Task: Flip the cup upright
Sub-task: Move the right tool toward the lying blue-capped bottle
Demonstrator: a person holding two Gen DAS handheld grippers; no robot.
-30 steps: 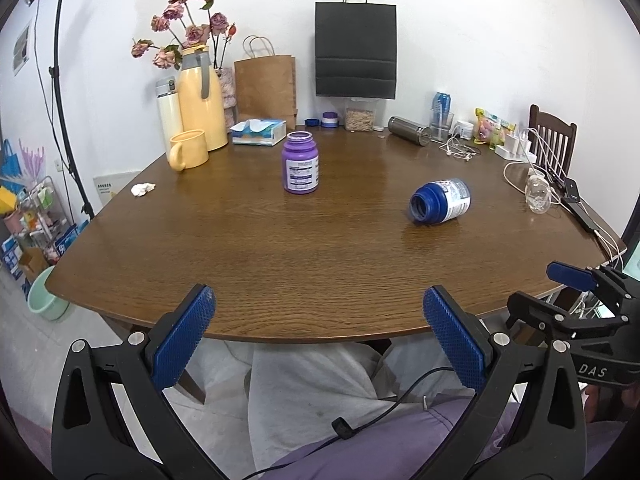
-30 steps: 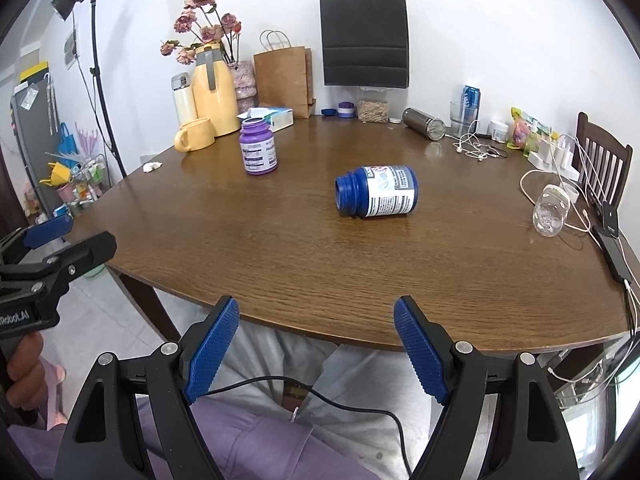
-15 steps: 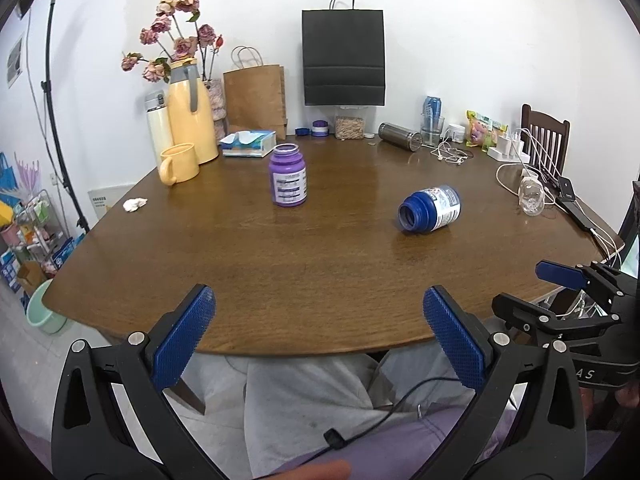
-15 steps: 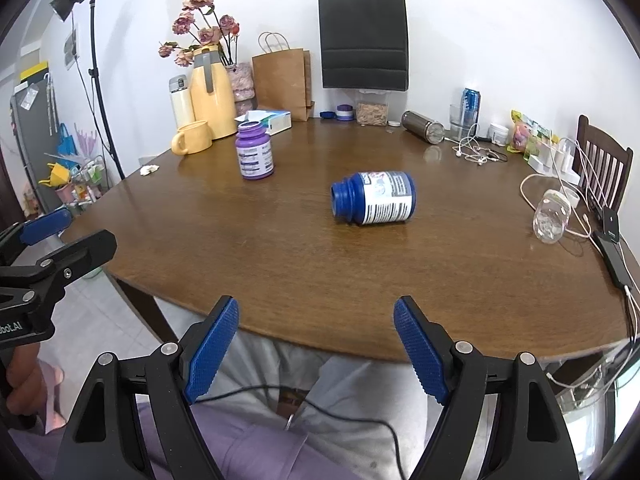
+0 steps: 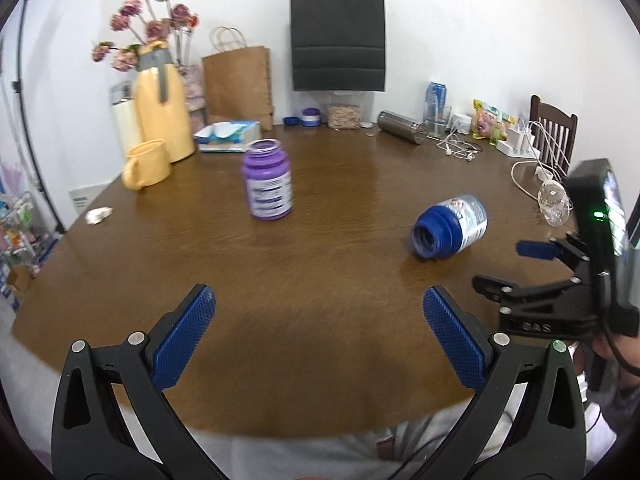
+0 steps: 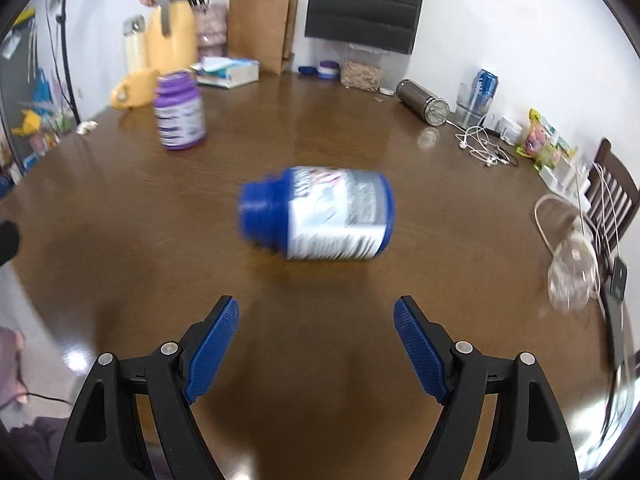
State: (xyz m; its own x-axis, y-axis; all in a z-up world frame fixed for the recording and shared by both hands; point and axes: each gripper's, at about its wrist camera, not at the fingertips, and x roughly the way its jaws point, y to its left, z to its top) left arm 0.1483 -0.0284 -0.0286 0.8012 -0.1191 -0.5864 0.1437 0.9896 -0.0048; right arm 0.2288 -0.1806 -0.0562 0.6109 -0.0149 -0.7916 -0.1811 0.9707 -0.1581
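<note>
A blue bottle (image 6: 320, 214) with a white label lies on its side on the brown table (image 6: 420, 208), its open mouth toward the left. In the left wrist view the same blue bottle (image 5: 450, 226) lies right of centre. A purple bottle (image 5: 268, 180) stands upright further left, also seen as the purple bottle (image 6: 180, 114) in the right wrist view. My right gripper (image 6: 316, 344) is open, just in front of the blue bottle with a gap between. My left gripper (image 5: 318, 334) is open over the table's near edge, holding nothing.
A yellow mug (image 5: 146, 164), yellow thermos (image 5: 162, 118), tissue box (image 5: 230, 136) and paper bags (image 5: 238, 82) stand at the back left. A steel flask (image 6: 424, 102), cables (image 6: 484, 146) and a clear plastic bottle (image 6: 572, 276) lie on the right. A chair (image 5: 554, 132) stands beyond.
Both grippers have moved forward over the table. The right one has come much closer to the lying blue bottle, which now looks far larger. The bottles have not moved.
</note>
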